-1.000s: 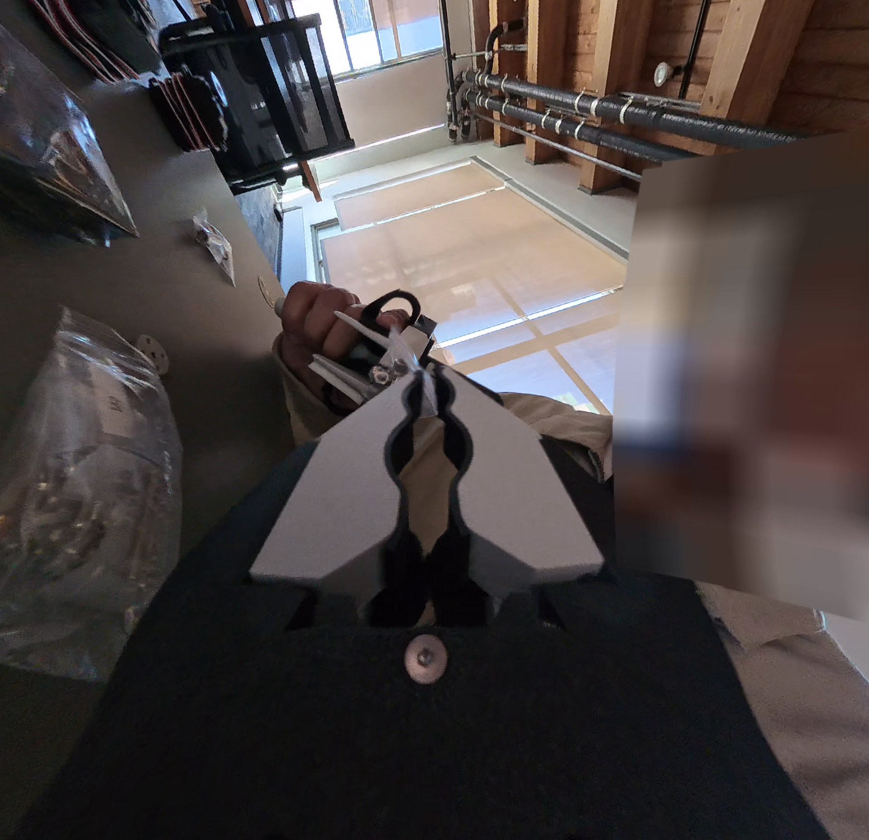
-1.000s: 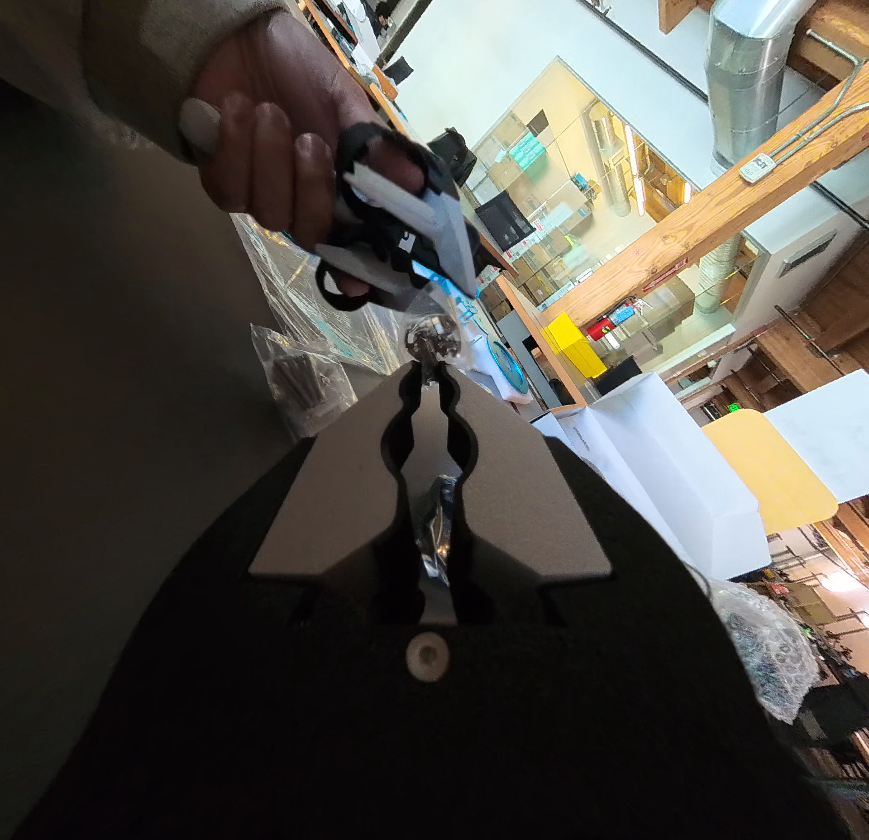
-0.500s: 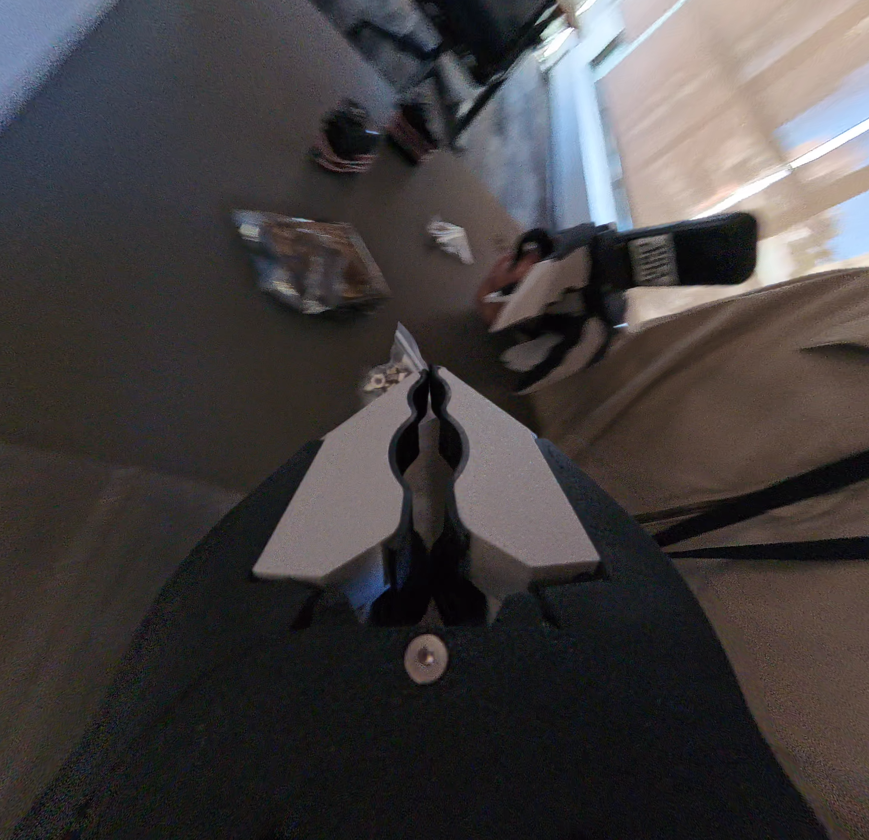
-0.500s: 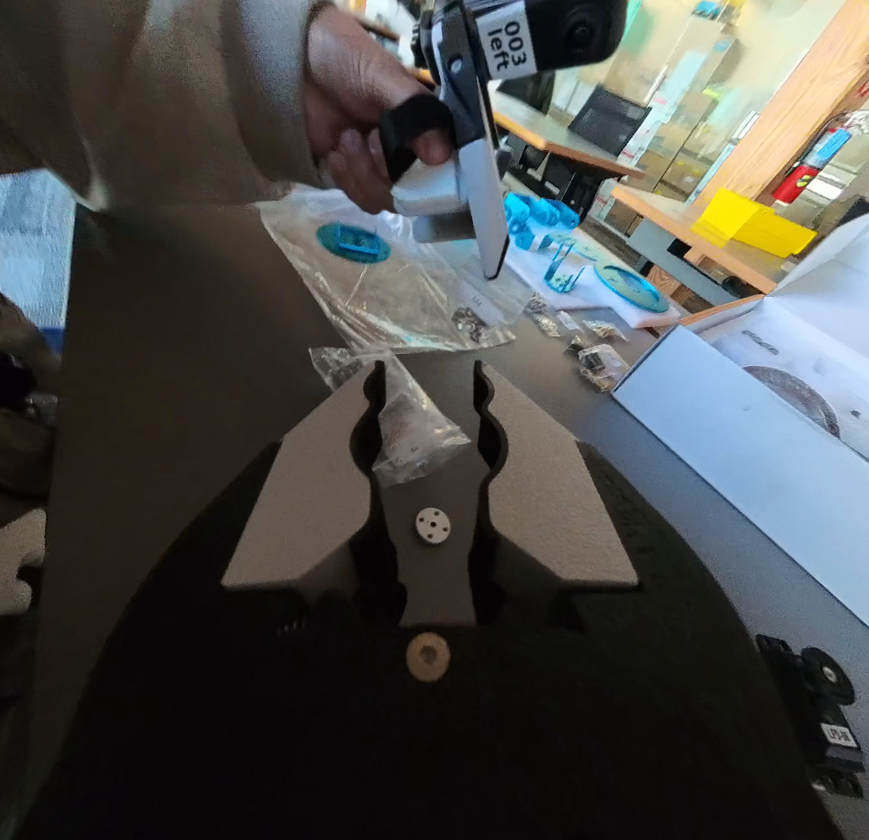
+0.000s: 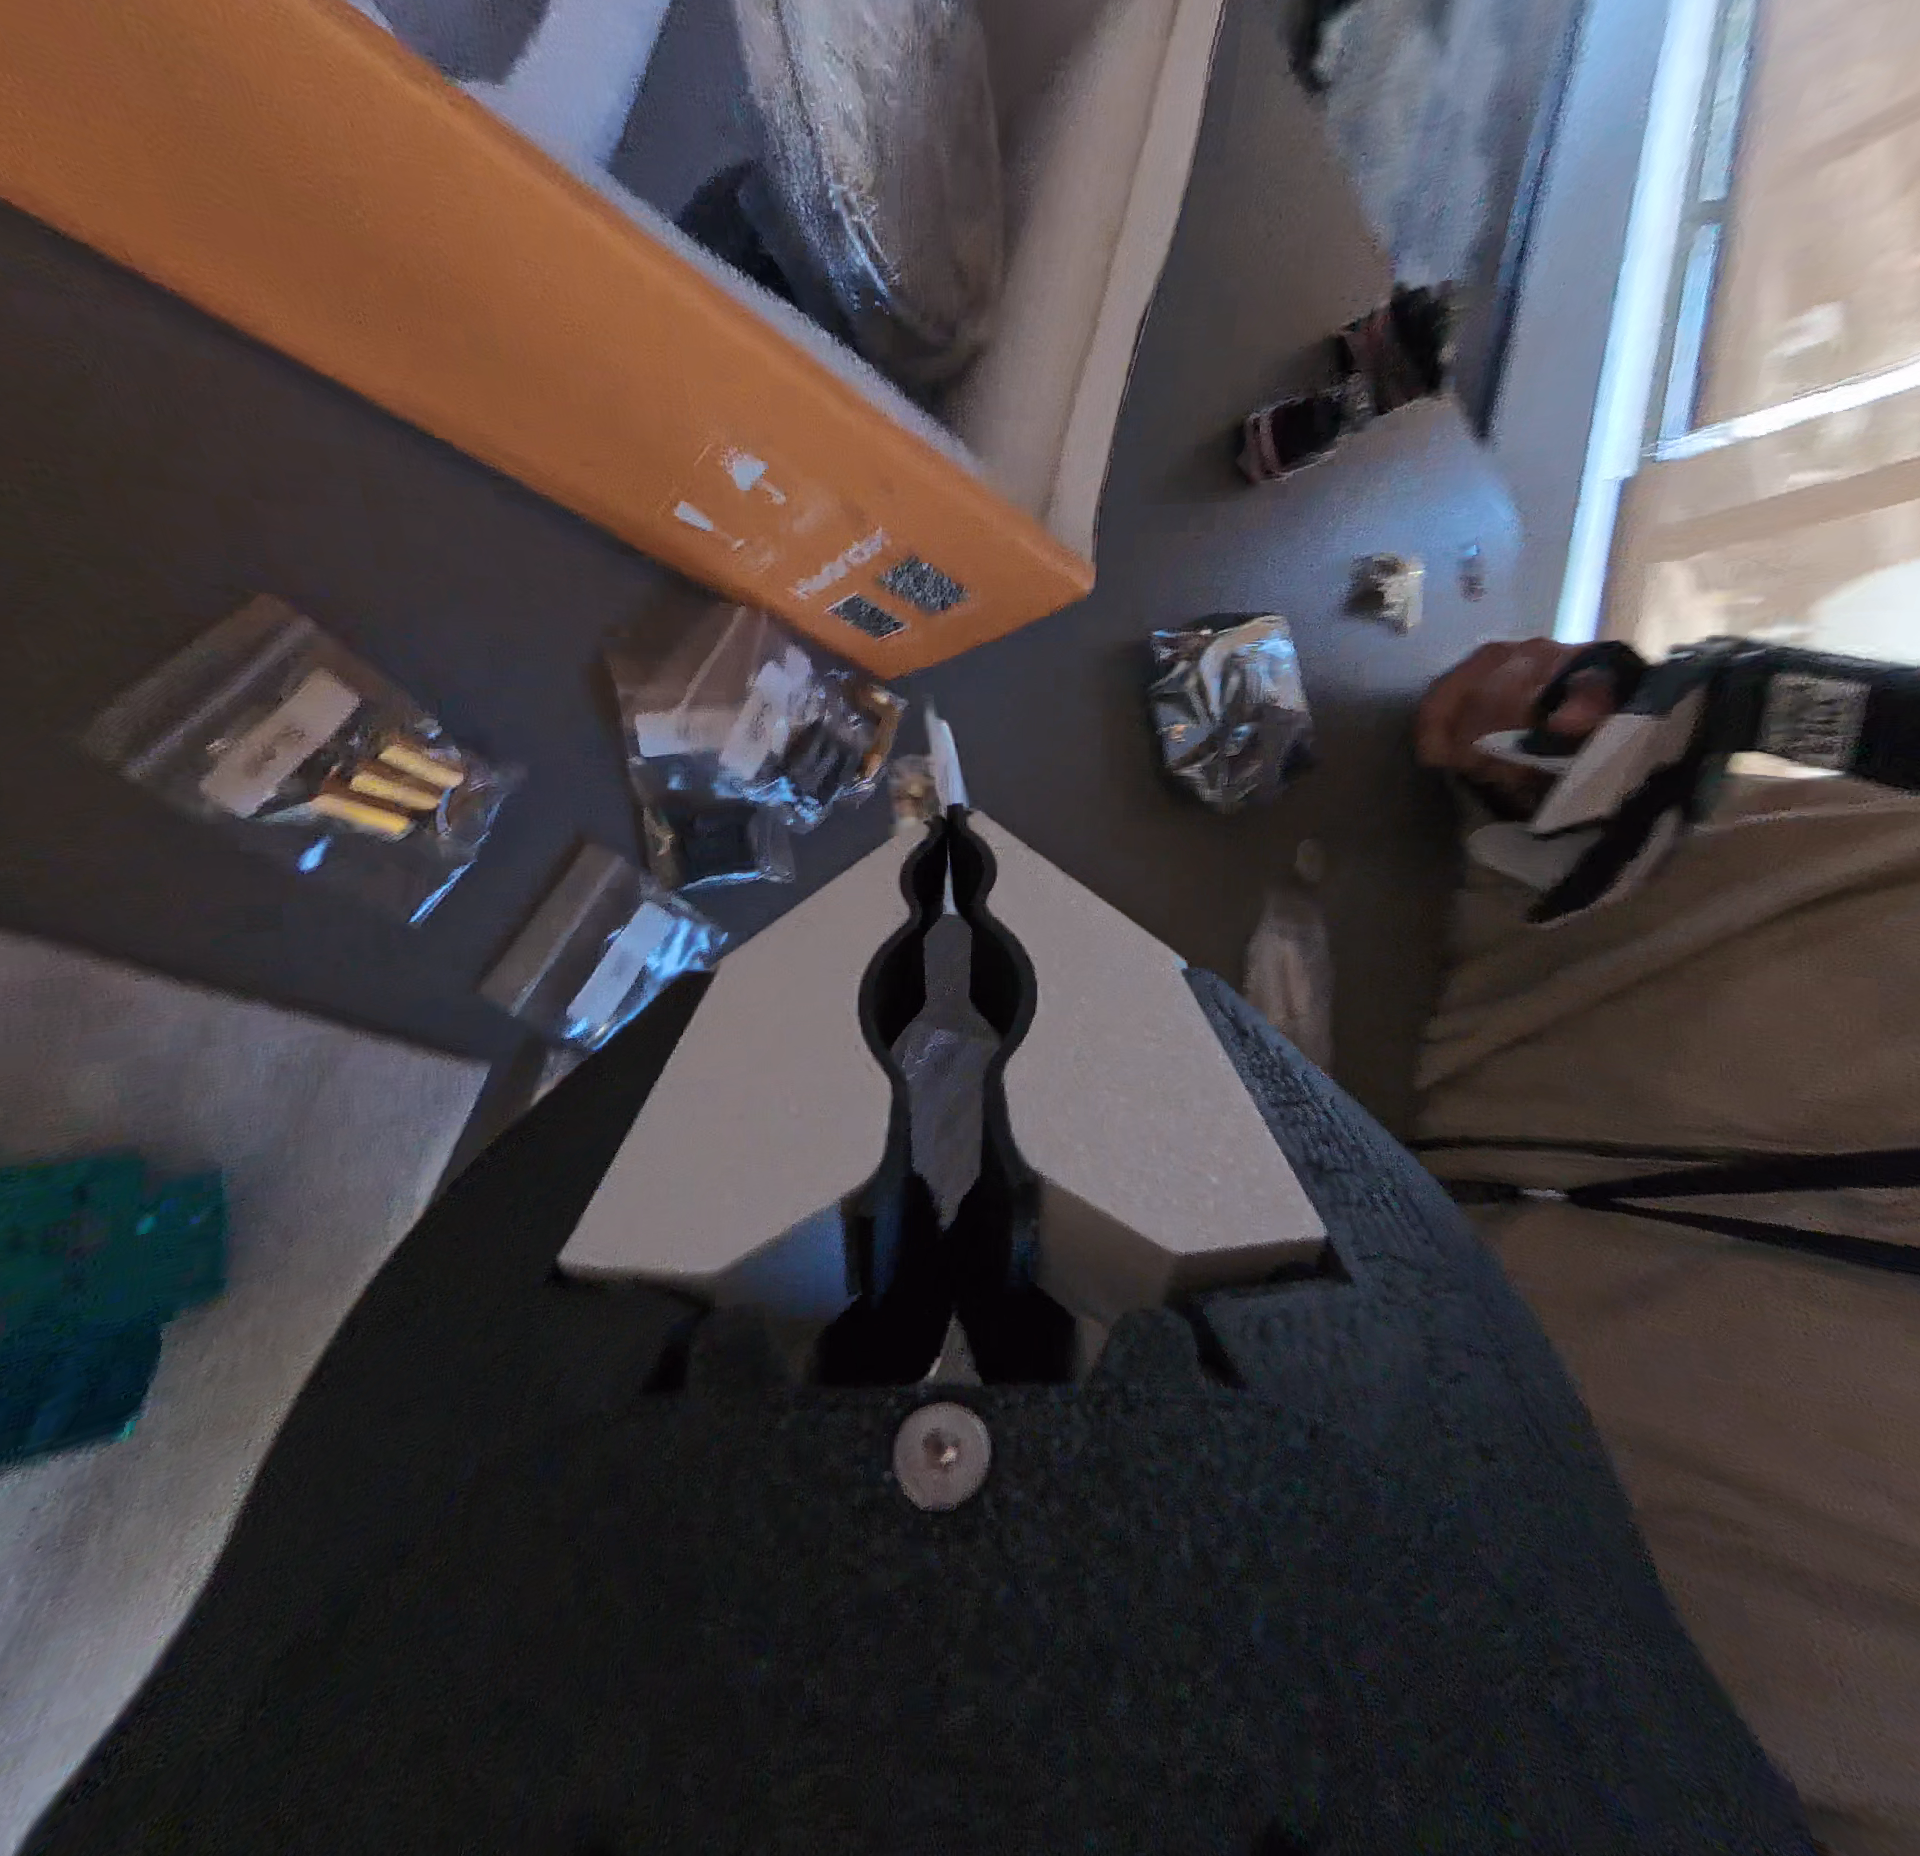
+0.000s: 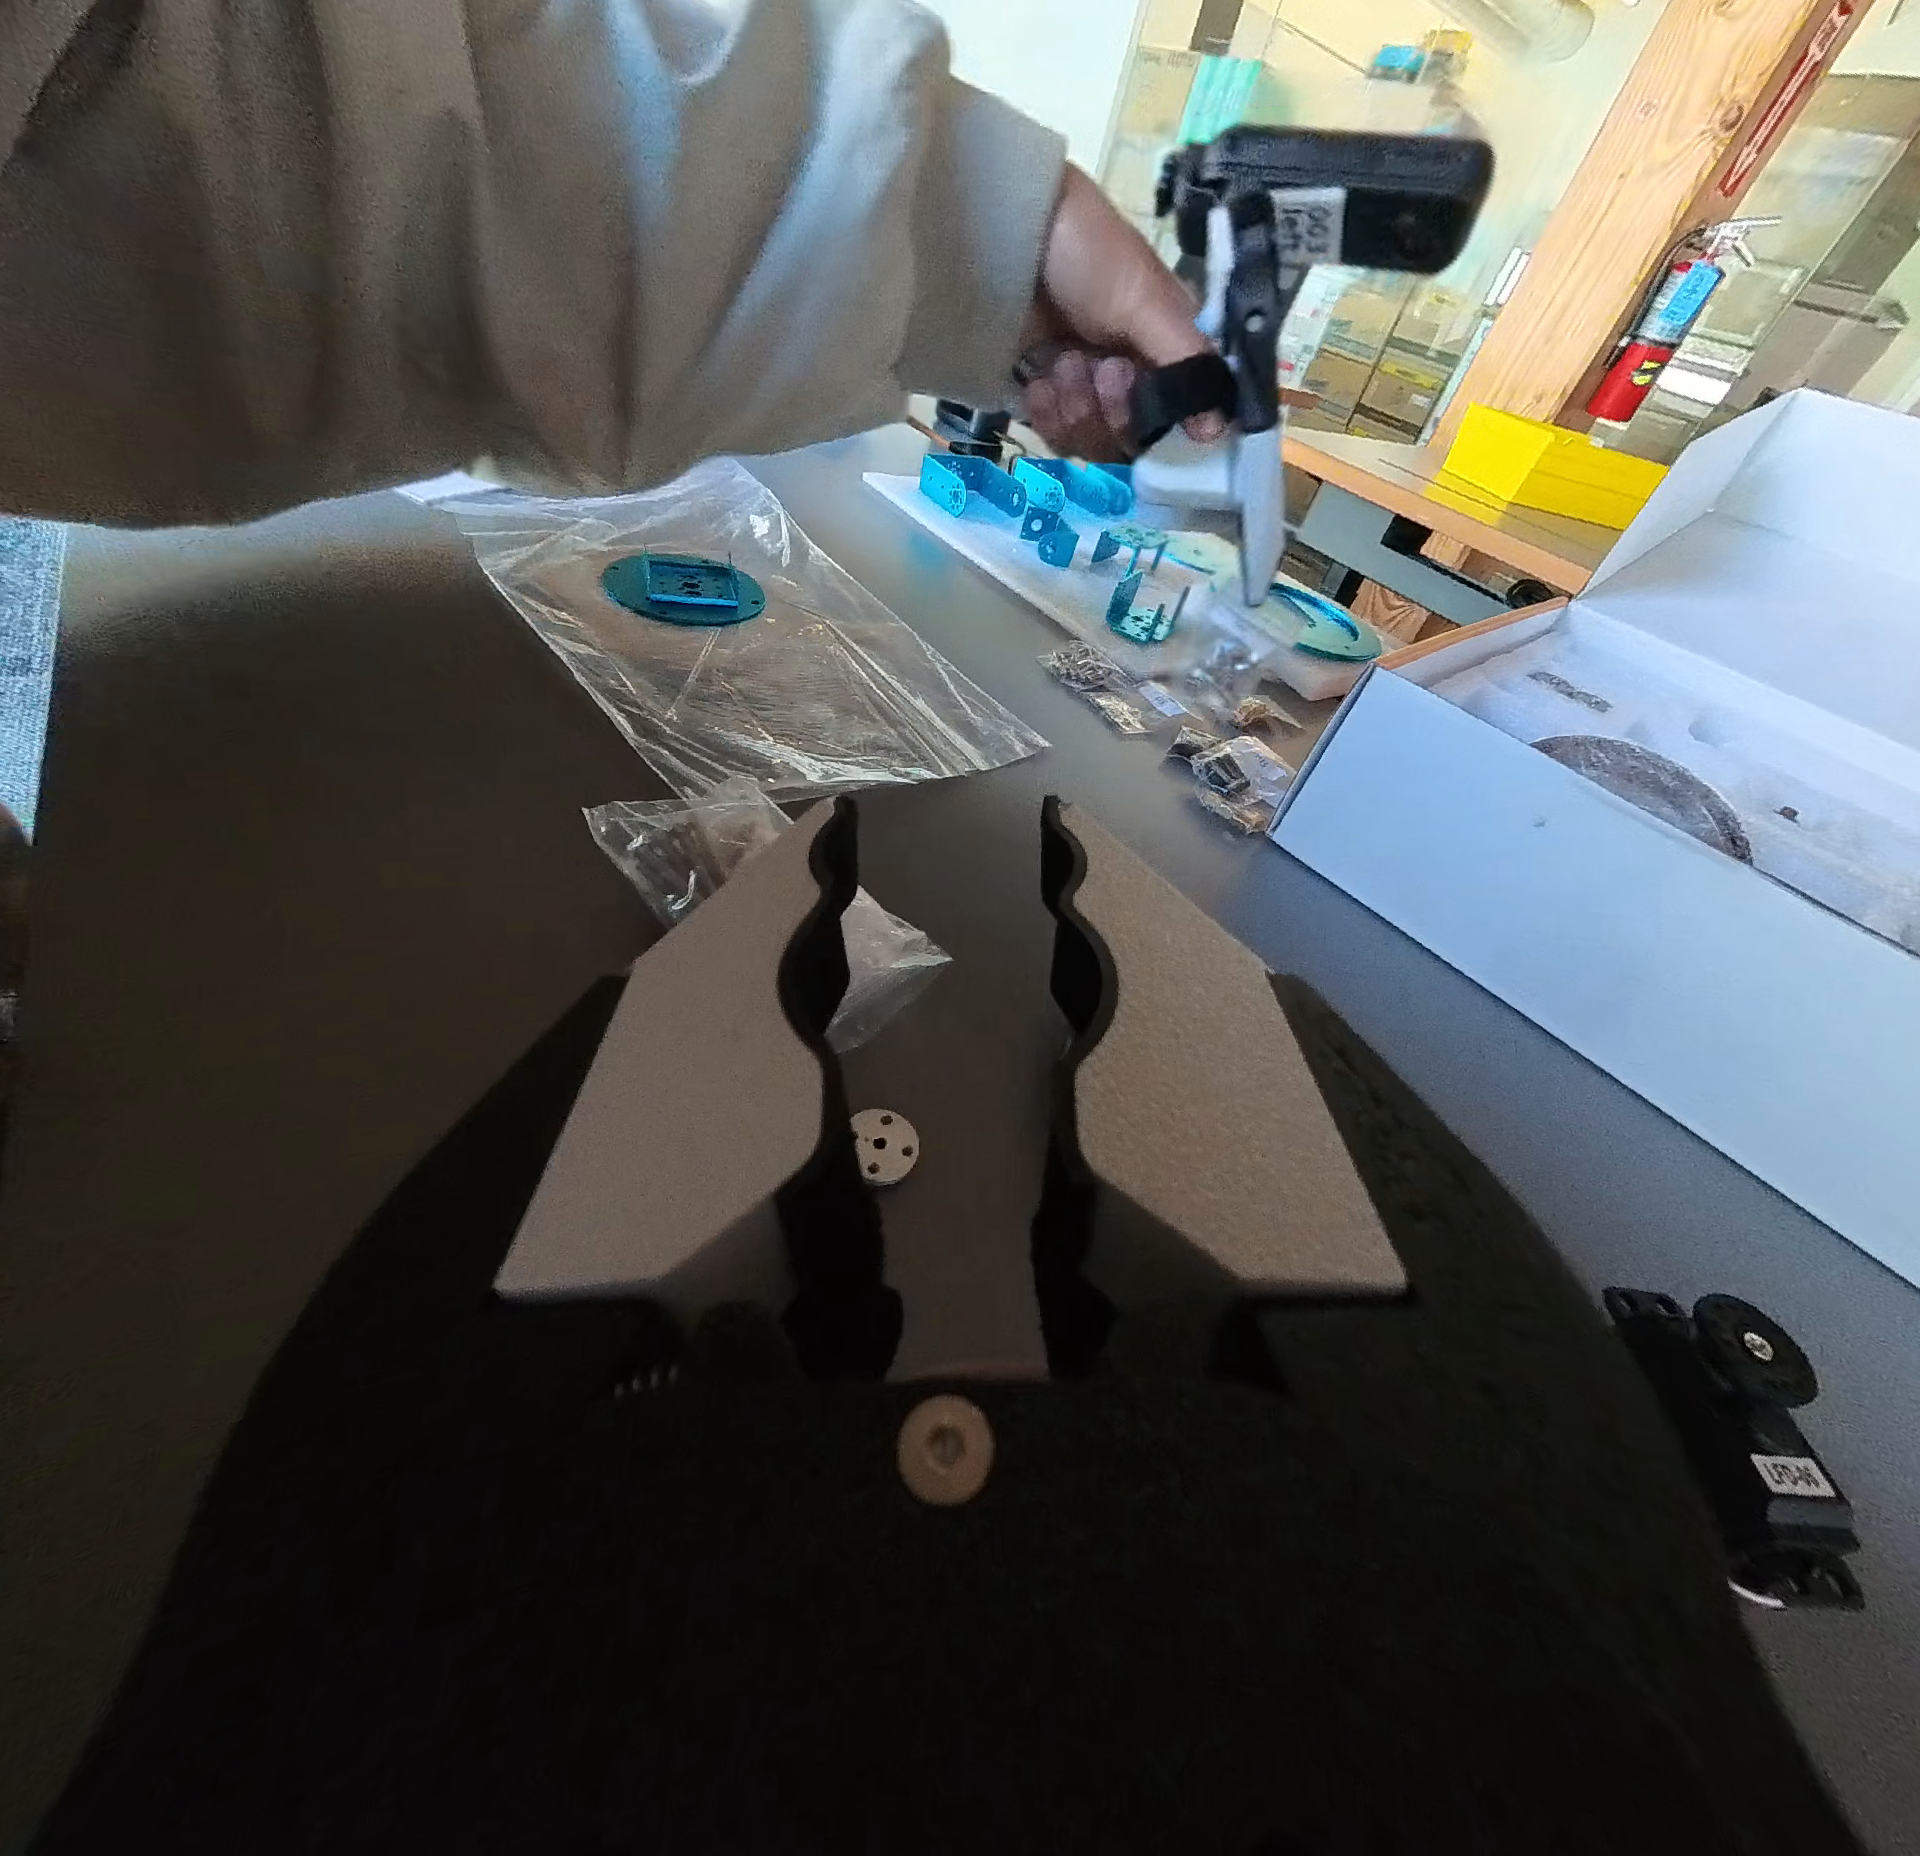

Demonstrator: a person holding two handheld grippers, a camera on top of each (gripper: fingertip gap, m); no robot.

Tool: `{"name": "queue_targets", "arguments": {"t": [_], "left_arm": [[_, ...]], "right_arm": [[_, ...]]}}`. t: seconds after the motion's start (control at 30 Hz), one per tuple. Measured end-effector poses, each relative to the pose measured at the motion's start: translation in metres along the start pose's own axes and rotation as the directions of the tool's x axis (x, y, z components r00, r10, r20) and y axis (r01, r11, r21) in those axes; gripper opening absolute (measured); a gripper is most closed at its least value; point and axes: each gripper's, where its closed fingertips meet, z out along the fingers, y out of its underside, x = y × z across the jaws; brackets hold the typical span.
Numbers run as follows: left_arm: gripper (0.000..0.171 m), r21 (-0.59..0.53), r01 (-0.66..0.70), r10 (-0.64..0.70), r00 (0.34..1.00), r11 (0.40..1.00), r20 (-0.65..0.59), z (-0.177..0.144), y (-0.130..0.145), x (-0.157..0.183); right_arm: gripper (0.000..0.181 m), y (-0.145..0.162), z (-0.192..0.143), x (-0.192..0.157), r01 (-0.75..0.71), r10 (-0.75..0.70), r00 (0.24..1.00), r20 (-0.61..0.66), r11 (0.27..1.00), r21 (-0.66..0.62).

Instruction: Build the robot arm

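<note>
**Left wrist view: claw shut on a tiny bag, up over the table**

Biggest is the grey table [image 6: 312,871]. On its right side sits an open white box [image 6: 1558,871]. The left wrist view shows an orange box side [image 5: 468,279] far off to the left. A big clear bag [image 6: 779,684] lies flat on the far left of the table, with a round teal plate [image 6: 681,591] inside. Blue metal parts [image 6: 1039,497] rest on a white pad beyond it.

The left gripper [image 5: 948,830] is squeezed tight on the thin top edge of a small bag [image 6: 1231,653]. The bag hangs in the air above the far table, near other little packets [image 6: 1226,767], with small metal bits sagging at its bottom. Only the edge is pinched, so I think the hold is weak and a shake could make it slip.

The right gripper [image 6: 945,819] is spread wide and holds nothing. It hangs low over the near table, above a crumpled little bag [image 6: 883,965] and a silver disc [image 6: 885,1146].
</note>
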Motion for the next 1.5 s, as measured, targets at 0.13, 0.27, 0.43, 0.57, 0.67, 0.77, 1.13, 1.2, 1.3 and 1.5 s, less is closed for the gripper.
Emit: {"name": "queue_targets", "arguments": {"t": [0.13,0.27,0.43,0.57,0.67,0.77,1.13,1.2,1.3,1.5], "left_arm": [[0.0,-0.08,0.079,-0.094,0.976,0.994,-0.198,0.018,-0.01,0.003],[0.0,-0.125,0.074,-0.11,0.945,0.989,-0.308,0.035,-0.01,0.015],[0.0,-0.169,0.036,-0.05,0.996,0.985,-0.077,0.052,-0.002,-0.029],[0.0,-0.139,-0.014,0.022,0.998,0.99,0.057,0.054,-0.006,-0.05],[0.032,-0.096,-0.074,0.086,0.988,0.993,0.131,0.045,-0.01,-0.048],[0.041,-0.021,-0.165,0.166,0.956,0.986,0.241,0.02,-0.009,-0.027],[0.09,-0.091,-0.495,0.504,0.845,0.864,0.181,0.107,0.156,0.147],[0.085,-0.115,-0.529,0.541,0.81,0.84,0.226,0.114,0.16,0.148],[0.061,-0.128,-0.549,0.563,0.79,0.826,0.241,0.119,0.162,0.15],[0.044,-0.154,-0.565,0.584,0.764,0.811,0.275,0.124,0.165,0.145]], "right_arm": [[0.034,0.0,-0.002,0.0,-0.011,0.011,1.0,0.005,1.0,0.006],[0.034,0.001,-0.001,0.0,-0.019,0.019,1.0,0.015,1.0,0.0],[0.034,0.003,0.0,-0.001,-0.017,0.017,1.0,0.022,1.0,-0.008],[0.033,0.004,0.0,0.0,-0.015,0.015,1.0,0.016,1.0,-0.012],[0.034,0.008,0.001,0.003,-0.023,0.023,1.0,0.004,0.999,-0.03],[0.035,0.015,0.003,0.006,-0.062,0.062,0.998,0.0,0.996,-0.061],[0.031,0.083,-0.007,-0.012,-0.016,0.134,0.97,0.201,0.866,-0.5],[0.032,0.091,-0.005,-0.019,0.006,0.142,0.962,0.232,0.841,-0.542],[0.03,0.094,-0.002,-0.024,0.004,0.153,0.959,0.238,0.834,-0.552],[0.019,0.096,-0.001,-0.023,-0.003,0.149,0.966,0.211,0.825,-0.565]]}}
